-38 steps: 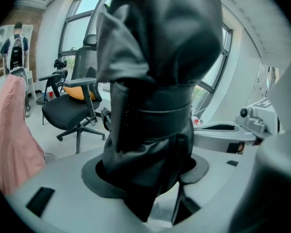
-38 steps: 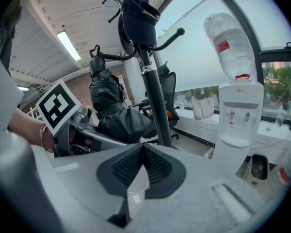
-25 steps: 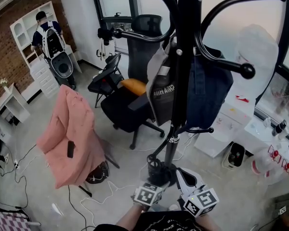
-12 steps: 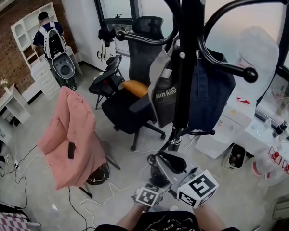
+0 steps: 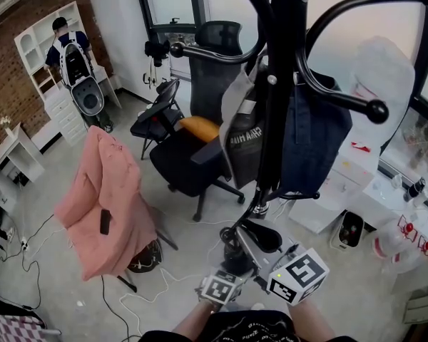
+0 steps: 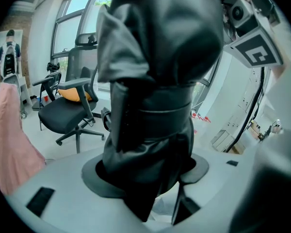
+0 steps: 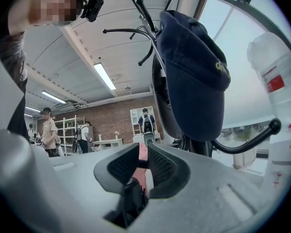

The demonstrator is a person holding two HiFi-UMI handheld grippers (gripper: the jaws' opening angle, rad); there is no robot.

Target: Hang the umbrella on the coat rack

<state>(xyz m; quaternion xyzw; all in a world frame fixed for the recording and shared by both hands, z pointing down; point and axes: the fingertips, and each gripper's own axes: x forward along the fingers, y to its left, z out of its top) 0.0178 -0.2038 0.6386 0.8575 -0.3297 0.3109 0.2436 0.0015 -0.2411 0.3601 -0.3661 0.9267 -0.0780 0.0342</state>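
The folded black umbrella (image 6: 155,81) fills the left gripper view, and my left gripper (image 6: 146,171) is shut on its lower part. From the head camera this pair sits low in the middle, umbrella (image 5: 233,259) ahead of the left gripper (image 5: 227,271). The black coat rack (image 5: 278,84) stands just beyond, its curved hooks (image 7: 136,30) overhead. My right gripper (image 5: 262,237) is raised level beside the pole; its jaws have just been opening. The right gripper (image 7: 144,161) shows a narrow gap between its pads, with a dark thing low at the jaw root that the pads do not press.
A navy cap (image 7: 194,67), a navy garment (image 5: 310,141) and a grey bag (image 5: 242,137) hang on the rack, with a white plastic bag (image 5: 381,70) at the right. A black office chair (image 5: 192,155) and a chair draped in a pink coat (image 5: 107,198) stand at the left. Cables lie on the floor.
My right gripper has risen from beside the left one and swung up toward the rack pole. The left gripper with the umbrella has stayed put.
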